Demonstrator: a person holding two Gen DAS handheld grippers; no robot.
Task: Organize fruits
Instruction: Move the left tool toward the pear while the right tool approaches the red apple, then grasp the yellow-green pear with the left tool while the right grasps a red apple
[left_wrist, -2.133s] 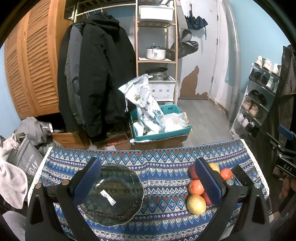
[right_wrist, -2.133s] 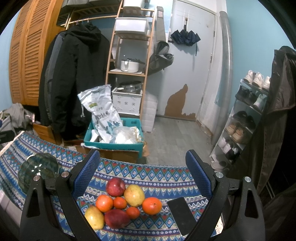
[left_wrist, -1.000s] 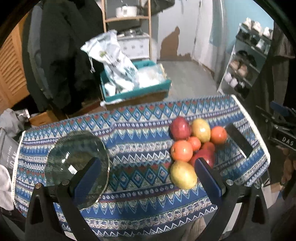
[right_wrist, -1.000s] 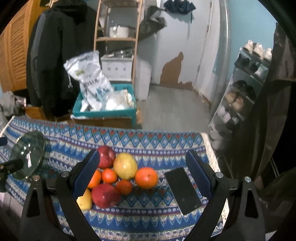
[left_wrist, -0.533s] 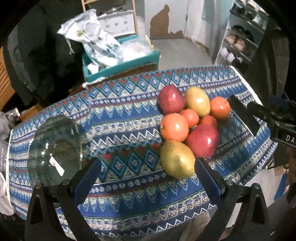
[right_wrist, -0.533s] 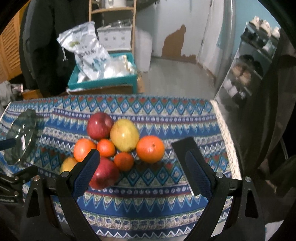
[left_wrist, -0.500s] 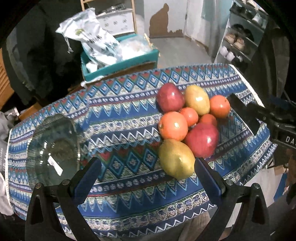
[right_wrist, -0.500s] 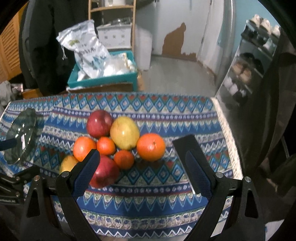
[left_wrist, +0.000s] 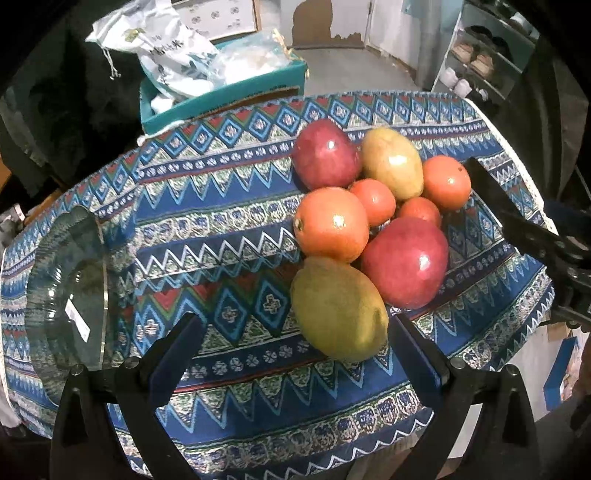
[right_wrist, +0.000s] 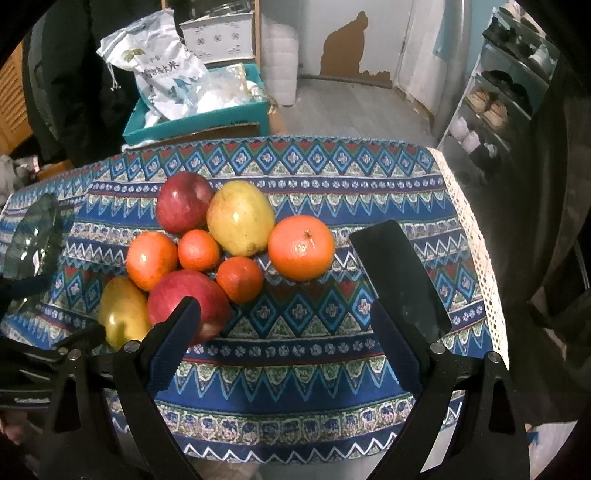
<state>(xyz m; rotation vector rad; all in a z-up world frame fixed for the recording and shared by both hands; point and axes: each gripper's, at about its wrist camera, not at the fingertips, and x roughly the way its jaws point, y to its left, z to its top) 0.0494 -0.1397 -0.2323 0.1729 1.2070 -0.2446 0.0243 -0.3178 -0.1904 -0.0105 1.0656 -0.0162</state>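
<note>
A pile of fruit lies on the patterned tablecloth (left_wrist: 221, 243): a yellow-green mango (left_wrist: 338, 310) nearest, a red apple (left_wrist: 404, 262), a large orange (left_wrist: 330, 223), a second red apple (left_wrist: 325, 153), a second mango (left_wrist: 391, 162) and several small oranges. A clear glass bowl (left_wrist: 66, 295) sits at the left. My left gripper (left_wrist: 295, 343) is open, just in front of the near mango. My right gripper (right_wrist: 291, 328) is open above the cloth, right of the near red apple (right_wrist: 188, 295); the large orange (right_wrist: 301, 247) lies ahead.
A black phone (right_wrist: 399, 280) lies on the cloth right of the fruit. Beyond the table stand a teal box (right_wrist: 199, 118) with bags, hanging dark coats and a shoe rack (right_wrist: 498, 96) at the right. The cloth's lace edge (right_wrist: 476, 251) marks the table's right side.
Both grippers have moved down and closer to the fruit, which now looks larger. The left gripper has come up to the near mango. Nothing was grasped.
</note>
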